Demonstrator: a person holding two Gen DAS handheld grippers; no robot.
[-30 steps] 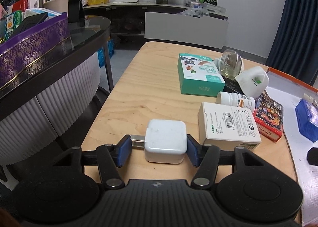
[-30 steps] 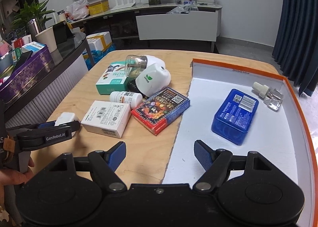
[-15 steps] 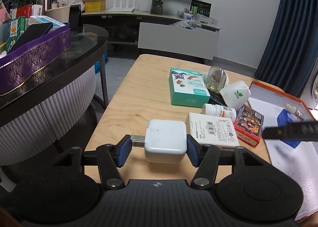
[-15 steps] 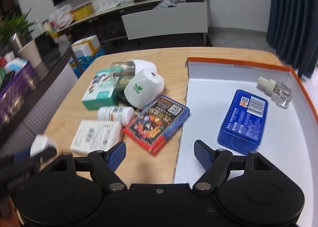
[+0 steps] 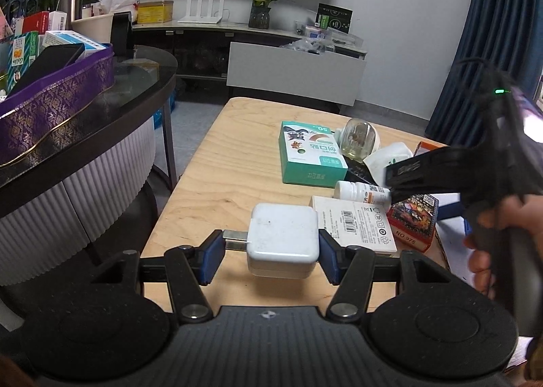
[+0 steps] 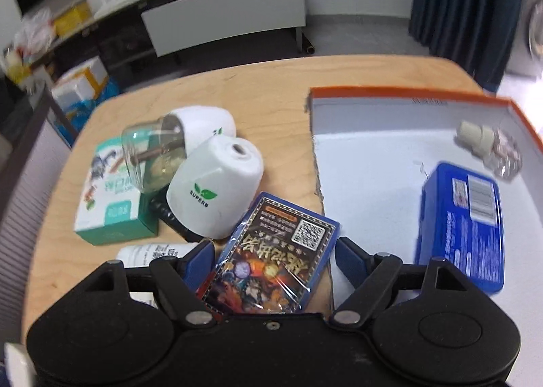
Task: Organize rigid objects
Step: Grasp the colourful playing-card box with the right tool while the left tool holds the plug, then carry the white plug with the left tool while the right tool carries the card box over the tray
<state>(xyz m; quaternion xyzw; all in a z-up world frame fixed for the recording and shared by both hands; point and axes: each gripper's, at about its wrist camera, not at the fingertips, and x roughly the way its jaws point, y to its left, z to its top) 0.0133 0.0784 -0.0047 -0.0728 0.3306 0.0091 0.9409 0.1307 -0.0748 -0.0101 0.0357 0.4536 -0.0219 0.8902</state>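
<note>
Left wrist view: low centre, our left gripper [image 5: 271, 256] clamps the white charger [image 5: 283, 239]. Right wrist view: our right gripper [image 6: 275, 261] spreads wide around the card box [image 6: 271, 258], lower centre on the table [image 6: 271, 88].

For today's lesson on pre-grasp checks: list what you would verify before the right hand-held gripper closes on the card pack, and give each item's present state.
1. Right hand-held gripper open: ok.
2. Card pack between its fingers: ok.
3. Left finger clear of the pill bottle: cannot tell, they look very close.
4. Free room in the orange-rimmed tray beside the blue tin: ok.
5. Left hand-held gripper holding the white charger securely: ok.
</note>
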